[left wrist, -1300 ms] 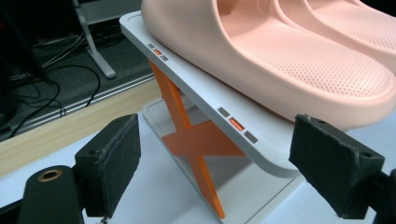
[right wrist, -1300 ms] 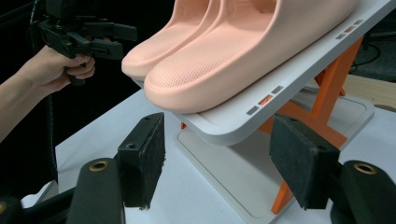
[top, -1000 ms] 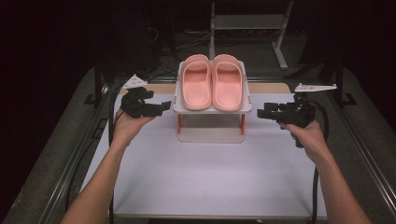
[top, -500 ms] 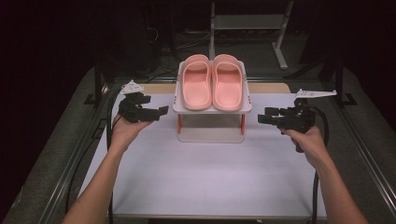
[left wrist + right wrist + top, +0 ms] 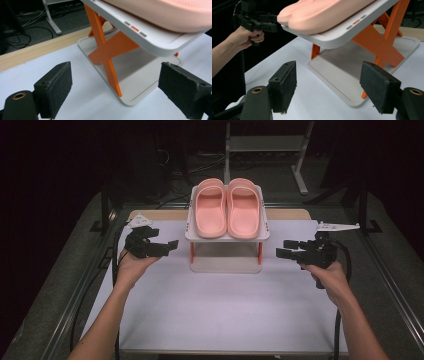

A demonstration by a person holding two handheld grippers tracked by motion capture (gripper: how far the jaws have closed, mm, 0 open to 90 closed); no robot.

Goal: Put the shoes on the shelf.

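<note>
A pair of pink slippers (image 5: 227, 209) lies side by side on the top shelf of a small white rack (image 5: 262, 236) with orange X-shaped legs (image 5: 107, 51), at the middle back of the white table. My left gripper (image 5: 169, 246) is held open just left of the rack, nothing between its pads (image 5: 55, 87). My right gripper (image 5: 282, 250) hovers open just right of the rack, its pads (image 5: 378, 85) wide apart and empty. The slippers' soles (image 5: 319, 15) and the rack's base plate (image 5: 337, 72) appear in the right gripper view.
A wooden strip (image 5: 160, 214) runs along the table's far edge behind the rack. Metal rails (image 5: 75, 295) border both table sides. A metal stand (image 5: 265, 145) and cables sit on the dark floor beyond. White table surface (image 5: 220, 305) stretches in front of the rack.
Both grippers have drawn back from the rack's sides toward the person and a little lower. The slippers and rack have not moved.
</note>
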